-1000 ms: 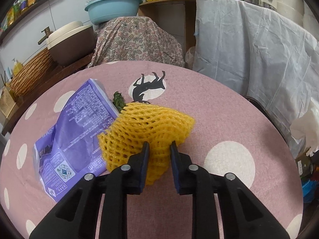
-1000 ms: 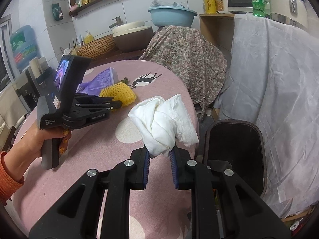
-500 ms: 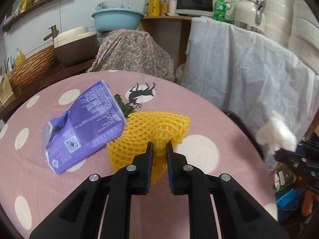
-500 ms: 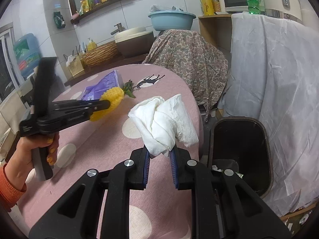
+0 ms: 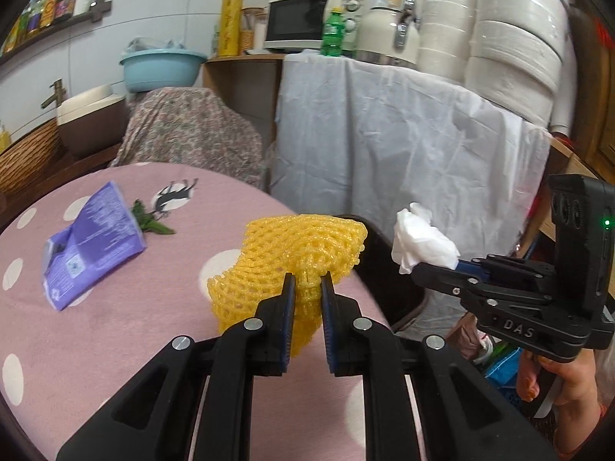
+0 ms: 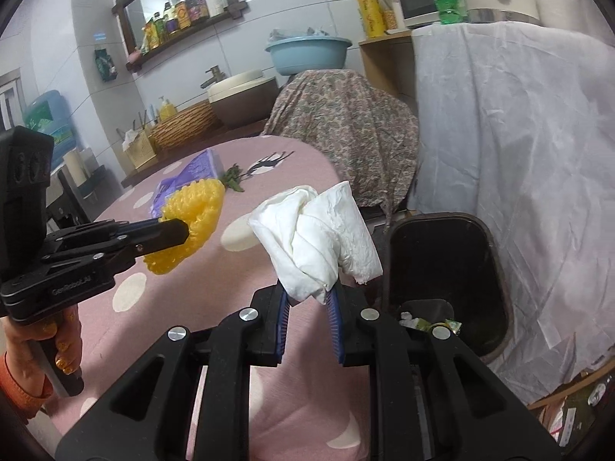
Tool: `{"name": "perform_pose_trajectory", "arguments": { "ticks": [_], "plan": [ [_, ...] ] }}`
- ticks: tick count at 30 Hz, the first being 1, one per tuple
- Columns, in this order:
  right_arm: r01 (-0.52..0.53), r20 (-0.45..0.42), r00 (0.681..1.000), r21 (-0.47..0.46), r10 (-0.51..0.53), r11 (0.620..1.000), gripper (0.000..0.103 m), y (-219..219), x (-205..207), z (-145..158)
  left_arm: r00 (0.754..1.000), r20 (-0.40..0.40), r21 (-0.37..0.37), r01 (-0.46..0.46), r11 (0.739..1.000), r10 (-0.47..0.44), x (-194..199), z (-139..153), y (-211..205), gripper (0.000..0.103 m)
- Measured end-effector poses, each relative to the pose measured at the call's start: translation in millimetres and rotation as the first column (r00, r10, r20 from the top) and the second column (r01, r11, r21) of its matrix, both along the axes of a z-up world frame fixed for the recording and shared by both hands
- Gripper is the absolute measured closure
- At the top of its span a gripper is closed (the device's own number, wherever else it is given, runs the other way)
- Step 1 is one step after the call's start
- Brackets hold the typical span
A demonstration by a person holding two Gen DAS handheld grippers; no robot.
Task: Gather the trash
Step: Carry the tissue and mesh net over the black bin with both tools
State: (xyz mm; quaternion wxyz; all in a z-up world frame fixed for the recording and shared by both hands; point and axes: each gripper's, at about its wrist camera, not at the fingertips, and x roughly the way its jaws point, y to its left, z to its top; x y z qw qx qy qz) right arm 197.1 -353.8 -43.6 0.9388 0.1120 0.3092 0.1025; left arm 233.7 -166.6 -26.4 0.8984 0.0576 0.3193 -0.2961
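Note:
My left gripper point(image 5: 307, 284) is shut on a yellow foam fruit net point(image 5: 296, 253) and holds it above the right edge of the pink dotted table point(image 5: 115, 330). It also shows in the right wrist view point(image 6: 184, 230) with the net point(image 6: 192, 215). My right gripper point(image 6: 307, 292) is shut on a crumpled white tissue point(image 6: 319, 238), held beside the table edge near a dark trash bin point(image 6: 496, 269) with some scraps in it. The tissue shows in the left wrist view point(image 5: 423, 242). A purple wrapper point(image 5: 92, 249) and green leaf scraps point(image 5: 148, 223) lie on the table.
A white sheet point(image 6: 519, 134) covers furniture behind the bin. A floral-covered chair point(image 6: 346, 130) stands past the table. Shelves behind hold a blue basin point(image 6: 307, 53), a microwave point(image 5: 296, 19) and a kettle point(image 5: 388, 27). Boxes lie on the floor at the right point(image 6: 569, 415).
My left gripper lifted the yellow net off the table and carried it right toward the bin. The leaf scraps came into view. My right gripper stayed by the bin with the tissue.

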Motion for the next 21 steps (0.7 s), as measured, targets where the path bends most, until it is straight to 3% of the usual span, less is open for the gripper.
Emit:
{"name": "perform_pose_trajectory", "arguments": {
  "ticks": [8,12,21],
  "plan": [
    [0.147,-0.048,0.988,-0.015,-0.147,0.989,0.084,-63.3,0.1,-23.6,0.997,-0.024,-0.025,0.076,0.997,-0.077,5.2,0.7,-53.2,0.089],
    [0.202,-0.136,0.970,-0.025,-0.204,0.979,0.084,-94.8,24.0,-62.0,0.994,-0.045,-0.026,0.096,0.995,-0.097,15.3,-0.6,-78.2,0.089],
    [0.221,-0.323,0.925,0.031,-0.200,0.975,0.083,-128.8,90.0,-147.3,0.985,-0.115,-0.005,0.130,0.992,-0.130,37.3,-11.5,-120.8,0.089]
  ]
}}
